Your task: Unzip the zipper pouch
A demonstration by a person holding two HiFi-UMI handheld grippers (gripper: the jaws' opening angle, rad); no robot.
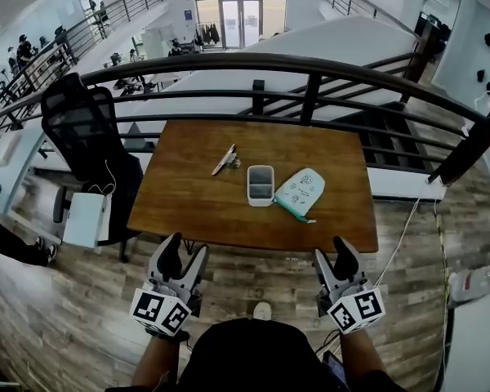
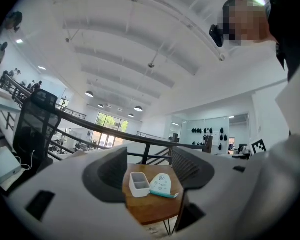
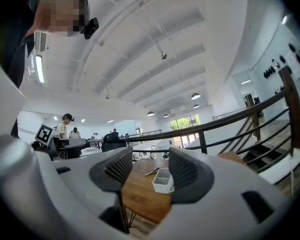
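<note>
While our left gripper [image 1: 186, 248] and right gripper [image 1: 332, 250] gape empty, a white tray [image 1: 260, 185] sits just beside the zipper pouch [image 1: 300, 193]

Wood table [image 1: 188, 194] sits center on a plank floor [image 1: 82, 300], with a black mesh office chair [image 1: 86, 129] at its left. Dark curved railing [image 1: 253, 62] runs right behind. Glass doors [image 1: 239, 15] glow w/ daylight at the far end, and round ceiling lamps [image 3: 195, 96] are lit under a white ceiling.
</note>
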